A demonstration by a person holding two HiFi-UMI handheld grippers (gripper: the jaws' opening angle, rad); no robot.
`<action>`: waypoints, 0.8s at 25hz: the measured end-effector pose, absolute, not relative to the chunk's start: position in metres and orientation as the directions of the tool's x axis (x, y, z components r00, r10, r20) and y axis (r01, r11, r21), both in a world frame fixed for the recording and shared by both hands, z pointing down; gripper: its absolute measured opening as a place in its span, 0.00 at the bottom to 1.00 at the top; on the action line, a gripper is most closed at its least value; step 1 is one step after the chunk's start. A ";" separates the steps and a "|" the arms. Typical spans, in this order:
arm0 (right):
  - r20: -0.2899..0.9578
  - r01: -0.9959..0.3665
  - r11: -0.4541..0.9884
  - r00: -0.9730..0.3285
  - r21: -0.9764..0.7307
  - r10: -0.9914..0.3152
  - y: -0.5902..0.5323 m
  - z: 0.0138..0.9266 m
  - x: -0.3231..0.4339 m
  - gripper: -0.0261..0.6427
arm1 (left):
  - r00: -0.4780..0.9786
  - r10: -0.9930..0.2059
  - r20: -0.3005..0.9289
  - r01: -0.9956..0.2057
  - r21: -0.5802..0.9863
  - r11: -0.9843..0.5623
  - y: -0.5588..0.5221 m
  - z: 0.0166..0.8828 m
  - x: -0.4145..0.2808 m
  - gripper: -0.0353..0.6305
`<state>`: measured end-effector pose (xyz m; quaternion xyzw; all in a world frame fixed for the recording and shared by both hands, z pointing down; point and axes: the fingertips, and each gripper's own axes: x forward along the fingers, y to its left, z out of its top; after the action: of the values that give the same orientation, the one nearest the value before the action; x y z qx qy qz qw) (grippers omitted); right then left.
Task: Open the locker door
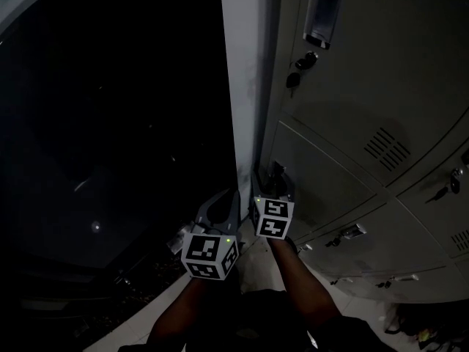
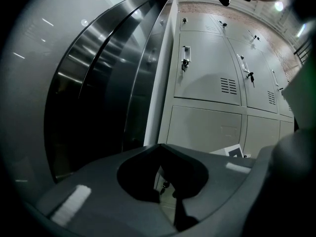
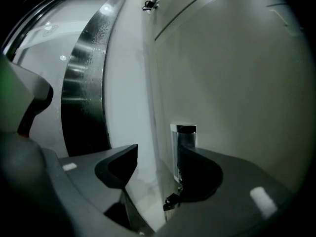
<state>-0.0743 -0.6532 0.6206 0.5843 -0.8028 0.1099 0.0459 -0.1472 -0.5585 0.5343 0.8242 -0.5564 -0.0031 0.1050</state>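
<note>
Nearest, the left gripper (image 2: 159, 147) hangs back, jaws closed on nothing, likely idle. At its one o'clock the right gripper (image 3: 158, 154) gapes wide, presumably to take the handle (image 3: 186, 136) by its right jaw. Beyond, the locker door (image 3: 237, 83) looks closed.

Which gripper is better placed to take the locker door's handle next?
Right. The right gripper has its jaws apart, with the handle of the locker door just beside one jaw. The left gripper is shut and sits farther back.
</note>
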 end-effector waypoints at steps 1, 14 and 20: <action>0.205 -0.945 0.301 -0.323 -0.130 -0.924 -0.651 0.620 -0.076 0.37 | 0.377 -0.919 0.111 -0.918 0.178 -0.355 -0.556 0.533 -0.148 0.06; 0.255 -0.892 0.434 -0.452 -0.125 -0.855 -0.580 0.622 -0.094 0.22 | 0.333 -0.934 0.132 -0.933 0.193 -0.305 -0.505 0.522 -0.145 0.06; 0.282 -0.853 0.506 -0.520 -0.127 -0.806 -0.544 0.622 -0.100 0.20 | 0.301 -0.943 0.140 -0.943 0.192 -0.272 -0.477 0.514 -0.139 0.06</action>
<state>-0.1000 -0.5445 0.6224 0.4810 -0.8626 0.1257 0.0934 -0.1394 -0.4772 0.5139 0.7975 -0.5913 -0.0009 0.1197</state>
